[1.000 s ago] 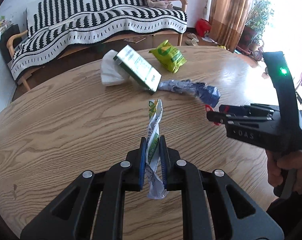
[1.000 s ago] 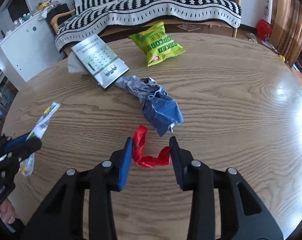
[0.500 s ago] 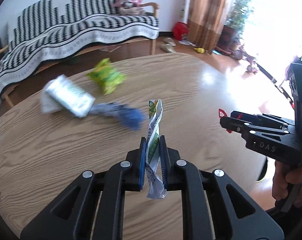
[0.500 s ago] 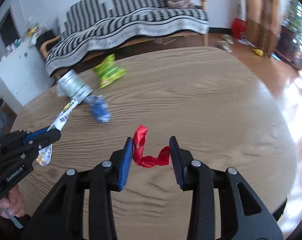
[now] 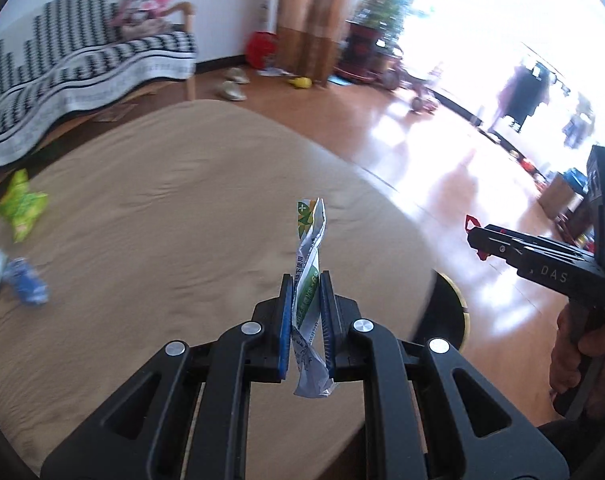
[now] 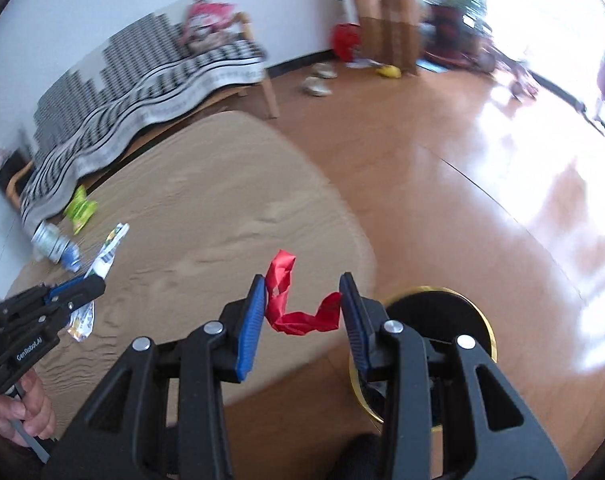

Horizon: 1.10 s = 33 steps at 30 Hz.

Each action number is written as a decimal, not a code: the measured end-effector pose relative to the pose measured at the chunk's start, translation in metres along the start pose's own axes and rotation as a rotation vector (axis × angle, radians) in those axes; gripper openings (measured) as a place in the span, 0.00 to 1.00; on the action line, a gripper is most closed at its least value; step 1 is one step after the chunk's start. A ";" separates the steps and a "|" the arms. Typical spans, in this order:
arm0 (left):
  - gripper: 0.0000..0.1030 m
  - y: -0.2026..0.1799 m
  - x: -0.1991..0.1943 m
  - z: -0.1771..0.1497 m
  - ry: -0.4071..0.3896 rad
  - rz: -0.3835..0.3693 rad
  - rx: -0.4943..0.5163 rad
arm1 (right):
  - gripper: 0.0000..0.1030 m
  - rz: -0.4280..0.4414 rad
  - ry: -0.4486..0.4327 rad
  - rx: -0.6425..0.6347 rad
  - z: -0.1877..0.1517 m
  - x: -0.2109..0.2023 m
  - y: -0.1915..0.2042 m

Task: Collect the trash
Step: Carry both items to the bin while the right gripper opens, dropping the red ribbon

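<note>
My left gripper [image 5: 305, 280] is shut on a twisted white and green wrapper [image 5: 309, 240] that stands upright between its blue pads, above the right part of the wooden table [image 5: 162, 208]. My right gripper [image 6: 302, 284] is shut on a crumpled red wrapper [image 6: 298, 316], held past the table's right edge over the floor. Just below it on the floor stands a black bin with a gold rim [image 6: 434, 308], also visible as the bin [image 5: 448, 312] in the left wrist view. The right gripper [image 5: 478, 236] shows at the right of the left wrist view, the left gripper [image 6: 82, 288] at the left of the right wrist view.
Left on the table lie a green snack bag [image 5: 22, 208], a blue wrapper [image 5: 26, 280] and a white-green box [image 6: 50, 240]. A striped sofa [image 6: 142, 80] stands behind the table. Shiny wooden floor [image 6: 482, 184] spreads to the right, with slippers and plants by the curtain.
Both grippers have swung right with their wrappers, from over the table's middle to its right edge. The bin has come into view; the remaining trash has slid far left.
</note>
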<state>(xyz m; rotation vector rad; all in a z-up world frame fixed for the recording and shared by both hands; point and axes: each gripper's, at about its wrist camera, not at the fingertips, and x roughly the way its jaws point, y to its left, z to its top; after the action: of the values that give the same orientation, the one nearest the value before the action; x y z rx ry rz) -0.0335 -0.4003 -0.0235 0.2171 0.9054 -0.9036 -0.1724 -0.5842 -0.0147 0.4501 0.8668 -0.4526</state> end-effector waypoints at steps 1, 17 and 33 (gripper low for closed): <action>0.12 -0.008 0.005 0.001 0.004 -0.013 0.008 | 0.37 -0.016 0.003 0.026 -0.003 -0.003 -0.019; 0.12 -0.130 0.090 -0.003 0.099 -0.197 0.133 | 0.39 -0.094 0.125 0.248 -0.037 0.009 -0.148; 0.12 -0.134 0.111 0.000 0.125 -0.221 0.136 | 0.64 -0.075 0.092 0.268 -0.029 0.010 -0.154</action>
<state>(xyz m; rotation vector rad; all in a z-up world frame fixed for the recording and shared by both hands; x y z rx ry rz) -0.1026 -0.5494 -0.0816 0.2968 0.9981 -1.1687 -0.2684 -0.6956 -0.0683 0.6903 0.9179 -0.6252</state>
